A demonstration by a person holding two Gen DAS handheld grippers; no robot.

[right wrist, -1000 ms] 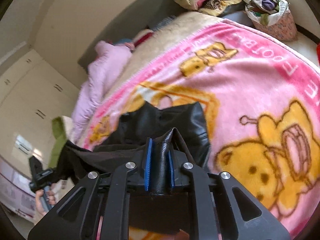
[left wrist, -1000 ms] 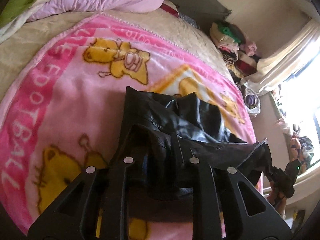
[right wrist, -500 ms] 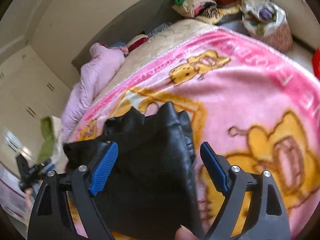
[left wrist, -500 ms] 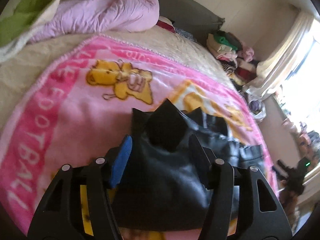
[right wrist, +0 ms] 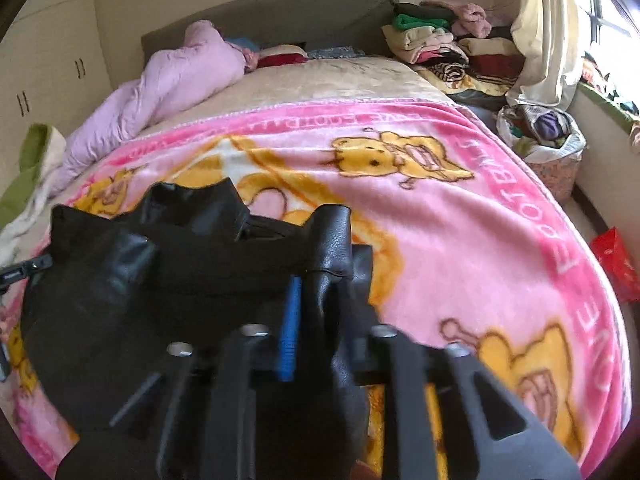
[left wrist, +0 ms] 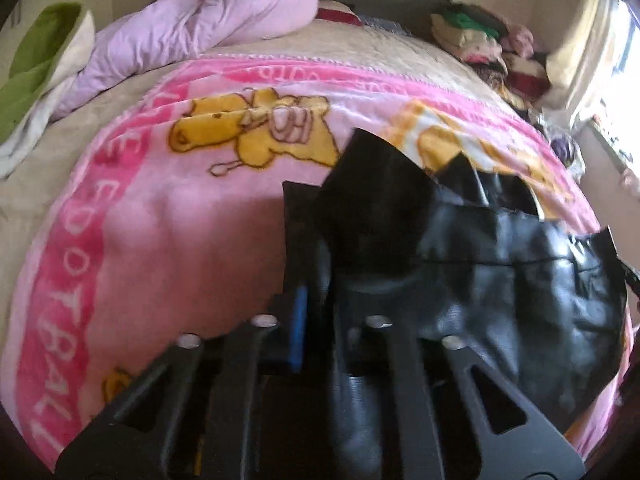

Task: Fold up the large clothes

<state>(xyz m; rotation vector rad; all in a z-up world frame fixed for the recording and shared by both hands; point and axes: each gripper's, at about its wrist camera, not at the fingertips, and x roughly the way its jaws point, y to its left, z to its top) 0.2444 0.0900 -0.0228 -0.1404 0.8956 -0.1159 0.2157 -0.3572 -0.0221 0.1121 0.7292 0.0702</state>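
Both grippers clamped on the same garment. Left gripper (left wrist: pixel 316 312) has its jaws closed tight on a fold of the black leather-look jacket (left wrist: pixel 500 280), blue pad showing beside the pinched cloth. Right gripper (right wrist: pixel 316 312) likewise closed on another bunched edge of that jacket (right wrist: pixel 160 272), a rolled hem poking up between the fingers. Jacket lies crumpled on the pink bear blanket (right wrist: pixel 460 240), near the front edge of the bed, spanning the gap between the two tools; most of it sags in loose folds, not flat. Left-wrist view is motion-blurred, so exactly which seam is caught I cannot tell.

Step in hand, as I judge it: fresh grips taken on two edges to spread or fold the jacket. To do it well: lift both tools together so the stiff material hangs even, pull apart gently to take out the sag, then lay it flat on the blanket before folding over. Thick leather-like cloth resists creasing, so keep the pinch deep. Risk: one grip holds only a thin lip and slips out.

Further out: lilac duvet (right wrist: pixel 168 80) at the headboard, clothes pile (right wrist: pixel 448 48) by the window, well clear.
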